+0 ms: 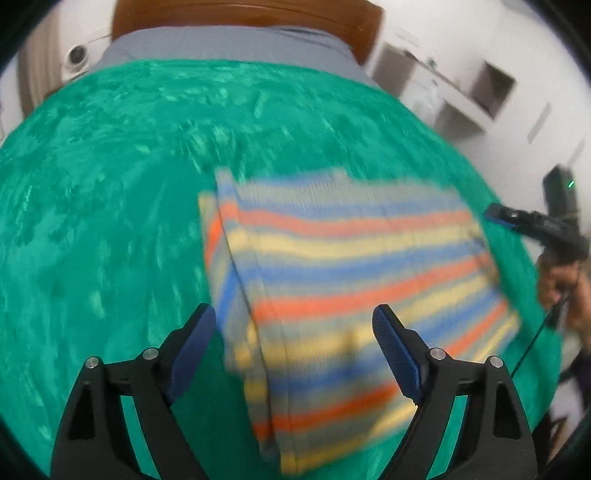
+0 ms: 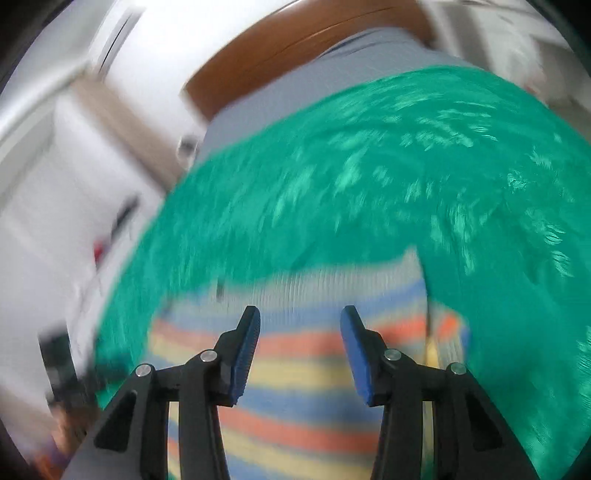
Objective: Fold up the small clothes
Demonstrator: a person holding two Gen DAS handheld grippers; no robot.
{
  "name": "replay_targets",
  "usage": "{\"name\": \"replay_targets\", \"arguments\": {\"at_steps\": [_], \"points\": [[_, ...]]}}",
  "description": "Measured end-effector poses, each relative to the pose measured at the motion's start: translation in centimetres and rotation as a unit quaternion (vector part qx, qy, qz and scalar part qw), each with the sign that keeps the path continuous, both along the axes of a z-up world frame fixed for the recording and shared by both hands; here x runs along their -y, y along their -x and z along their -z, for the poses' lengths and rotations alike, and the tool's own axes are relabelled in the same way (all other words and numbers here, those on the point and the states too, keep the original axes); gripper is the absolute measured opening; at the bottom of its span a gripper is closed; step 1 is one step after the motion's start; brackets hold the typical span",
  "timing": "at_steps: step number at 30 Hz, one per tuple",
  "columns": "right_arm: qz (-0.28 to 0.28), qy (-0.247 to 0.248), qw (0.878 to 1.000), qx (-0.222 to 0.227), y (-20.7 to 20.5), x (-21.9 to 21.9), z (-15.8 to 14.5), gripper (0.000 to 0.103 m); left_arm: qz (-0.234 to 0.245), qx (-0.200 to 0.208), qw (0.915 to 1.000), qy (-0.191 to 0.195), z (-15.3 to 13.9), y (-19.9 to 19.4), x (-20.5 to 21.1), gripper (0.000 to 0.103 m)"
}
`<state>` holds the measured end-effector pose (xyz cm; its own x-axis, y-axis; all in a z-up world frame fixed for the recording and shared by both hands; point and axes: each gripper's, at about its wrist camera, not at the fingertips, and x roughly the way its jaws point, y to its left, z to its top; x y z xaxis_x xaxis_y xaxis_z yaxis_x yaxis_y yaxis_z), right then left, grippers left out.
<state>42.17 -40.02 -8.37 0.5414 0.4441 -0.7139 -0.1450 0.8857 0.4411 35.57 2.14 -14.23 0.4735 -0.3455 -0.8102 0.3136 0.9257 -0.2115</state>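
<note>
A striped garment (image 1: 351,280) in blue, orange, yellow and grey lies folded flat on a green cover (image 1: 110,184). My left gripper (image 1: 295,325) hovers over its near left part, jaws wide apart, nothing between the pads. In the right wrist view the same striped garment (image 2: 303,354) fills the lower middle. My right gripper (image 2: 299,325) stands over it with its jaws partly apart, and no cloth is pinched between them. From the left wrist view the right gripper (image 1: 532,225) shows at the far right edge of the garment, held in a hand (image 1: 561,284). Both views are blurred.
The green cover (image 2: 406,184) lies over a bed with a grey sheet (image 1: 221,44) and a brown headboard (image 1: 240,14) at the far end. White shelves (image 1: 461,92) stand to the right, white furniture (image 2: 55,184) to the left in the right wrist view.
</note>
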Motion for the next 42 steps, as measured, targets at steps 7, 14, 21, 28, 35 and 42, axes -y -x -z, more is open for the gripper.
{"name": "replay_targets", "arguments": {"at_steps": [7, 14, 21, 28, 35, 42], "points": [[-0.148, 0.165, 0.973, -0.069, 14.1, -1.7, 5.7, 0.043, -0.051, -0.013, 0.9966, -0.064, 3.4, 5.0, -3.7, 0.083], [-0.039, 0.141, 0.988, -0.055, 20.3, 3.3, 3.6, 0.047, -0.061, 0.024, 0.9961, -0.059, 0.1, 8.9, -3.9, 0.086], [0.064, 0.064, 0.996, -0.002, 25.2, 6.8, 2.3, 0.064, 0.005, 0.063, 0.9958, -0.066, -1.2, 11.9, 2.1, 0.088], [0.099, 0.045, 0.993, 0.044, 26.7, 9.1, 1.4, 0.07, 0.157, 0.082, 0.9814, -0.074, -0.1, 12.6, 15.9, 0.087], [0.046, 0.026, 0.997, 0.047, 23.5, 10.9, 1.1, 0.07, 0.24, 0.118, 0.9551, -0.128, 3.3, 10.9, 29.5, 0.074], [-0.02, -0.043, 0.999, -0.01, 12.5, 11.9, 4.2, 0.07, 0.202, 0.134, 0.9672, -0.074, 2.9, 10.3, 28.1, 0.007]]}}
